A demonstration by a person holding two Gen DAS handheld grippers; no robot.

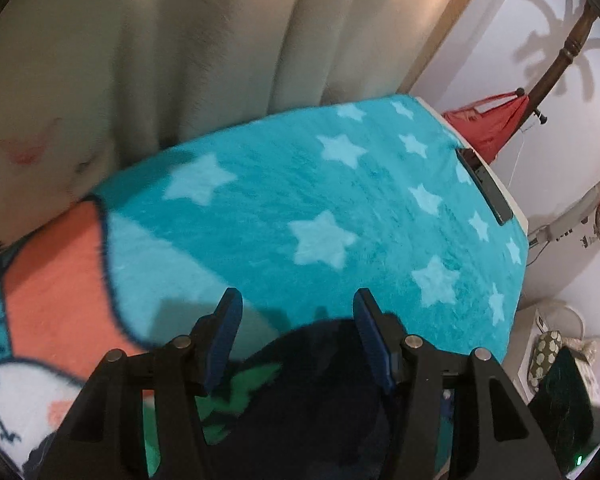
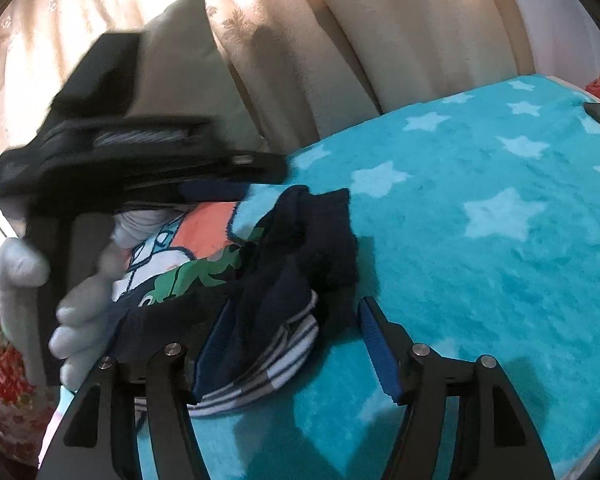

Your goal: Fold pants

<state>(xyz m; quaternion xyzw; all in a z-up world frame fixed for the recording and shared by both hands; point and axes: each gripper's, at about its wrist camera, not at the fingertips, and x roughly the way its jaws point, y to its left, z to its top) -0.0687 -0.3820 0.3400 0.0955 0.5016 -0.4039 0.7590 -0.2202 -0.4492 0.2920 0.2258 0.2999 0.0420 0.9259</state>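
On the teal star-print blanket, the crumpled dark navy pants lie bunched beside its orange-and-white cartoon panel, their striped waistband nearest the right claw. Right claw jaws stand wide with the waistband between them, left pad against the cloth, right pad clear; left claw hangs half-open above the pants' dark fabric, gripping nothing. No brand, label or legible writing shows; a grey-gloved hand holds the left claw's handle.
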